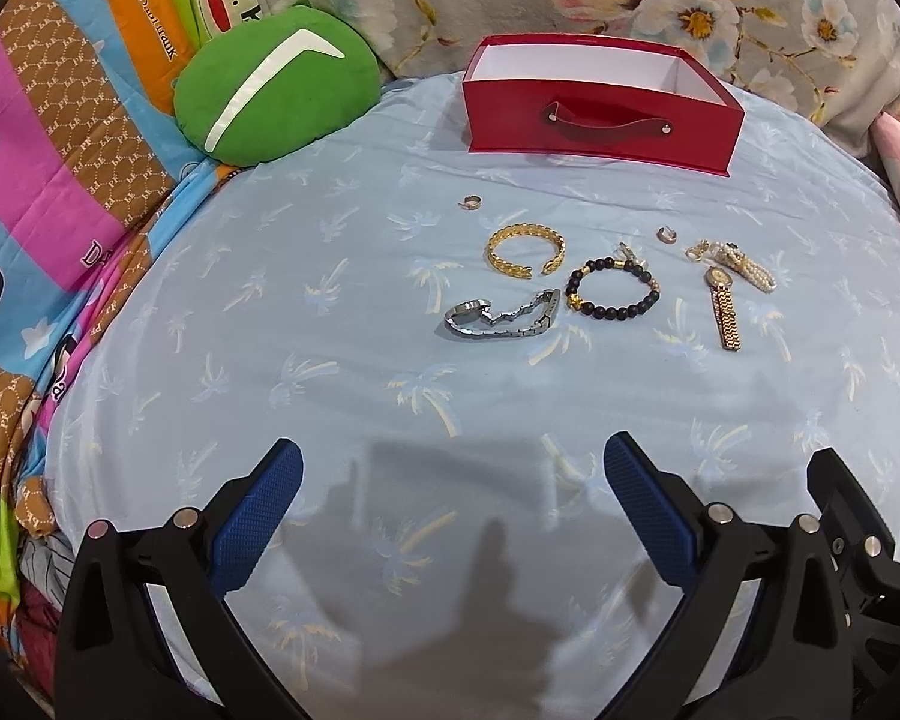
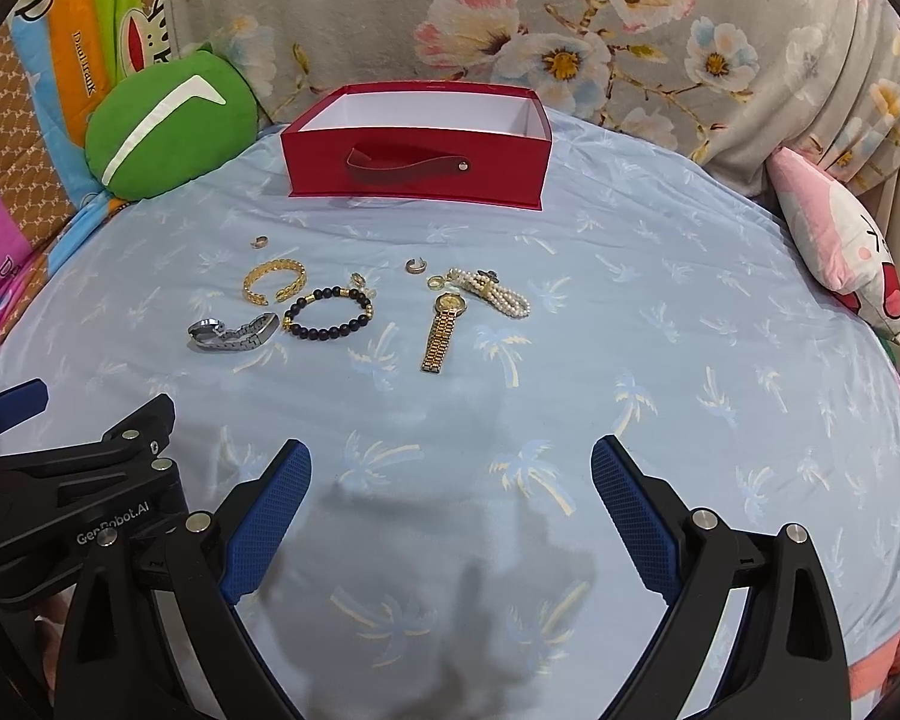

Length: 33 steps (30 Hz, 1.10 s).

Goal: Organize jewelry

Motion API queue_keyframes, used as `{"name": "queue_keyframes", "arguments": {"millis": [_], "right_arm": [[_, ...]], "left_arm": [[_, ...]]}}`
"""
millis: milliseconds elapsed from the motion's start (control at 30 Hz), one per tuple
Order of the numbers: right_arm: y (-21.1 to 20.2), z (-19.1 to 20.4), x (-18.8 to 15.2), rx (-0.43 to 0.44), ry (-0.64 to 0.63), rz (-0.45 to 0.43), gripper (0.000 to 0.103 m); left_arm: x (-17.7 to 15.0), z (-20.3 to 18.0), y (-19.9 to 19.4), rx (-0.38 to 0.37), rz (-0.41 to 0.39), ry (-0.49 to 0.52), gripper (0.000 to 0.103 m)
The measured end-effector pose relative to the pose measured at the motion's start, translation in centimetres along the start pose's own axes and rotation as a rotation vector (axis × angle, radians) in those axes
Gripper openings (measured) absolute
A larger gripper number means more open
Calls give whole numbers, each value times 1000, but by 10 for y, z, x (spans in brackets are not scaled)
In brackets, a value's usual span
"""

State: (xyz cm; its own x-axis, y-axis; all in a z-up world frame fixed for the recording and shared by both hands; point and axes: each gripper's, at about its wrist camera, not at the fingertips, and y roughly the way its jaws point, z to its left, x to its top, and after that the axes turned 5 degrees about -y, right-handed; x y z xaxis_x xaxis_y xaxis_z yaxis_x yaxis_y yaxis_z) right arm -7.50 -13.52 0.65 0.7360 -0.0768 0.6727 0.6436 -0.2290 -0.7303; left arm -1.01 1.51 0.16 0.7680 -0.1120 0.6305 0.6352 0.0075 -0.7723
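Jewelry lies on a light blue cloth in front of an open, empty red box (image 1: 600, 114) (image 2: 417, 165). I see a gold cuff (image 1: 525, 252) (image 2: 273, 282), a silver watch (image 1: 498, 315) (image 2: 231, 333), a black bead bracelet (image 1: 612, 294) (image 2: 327, 312), a gold watch (image 1: 725, 306) (image 2: 441, 330), a pearl bracelet (image 1: 744, 267) (image 2: 498, 294) and two small rings (image 1: 469, 202) (image 1: 666, 234). My left gripper (image 1: 453, 468) is open and empty, well short of the jewelry. My right gripper (image 2: 450, 465) is open and empty too.
A green cushion (image 1: 276, 87) (image 2: 171, 129) lies left of the box. A pink pillow (image 2: 840, 240) sits at the right. A floral blanket (image 2: 570, 18) rises behind the box. The left gripper's body (image 2: 78, 480) shows at the right view's lower left.
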Motion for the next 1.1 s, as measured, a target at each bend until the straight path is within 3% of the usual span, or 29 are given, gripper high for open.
{"name": "queue_keyframes", "arguments": {"millis": [1100], "right_arm": [[3, -1, -4, 9, 25, 21, 93]], "left_arm": [[-5, -4, 4, 22, 6, 14, 98]]}}
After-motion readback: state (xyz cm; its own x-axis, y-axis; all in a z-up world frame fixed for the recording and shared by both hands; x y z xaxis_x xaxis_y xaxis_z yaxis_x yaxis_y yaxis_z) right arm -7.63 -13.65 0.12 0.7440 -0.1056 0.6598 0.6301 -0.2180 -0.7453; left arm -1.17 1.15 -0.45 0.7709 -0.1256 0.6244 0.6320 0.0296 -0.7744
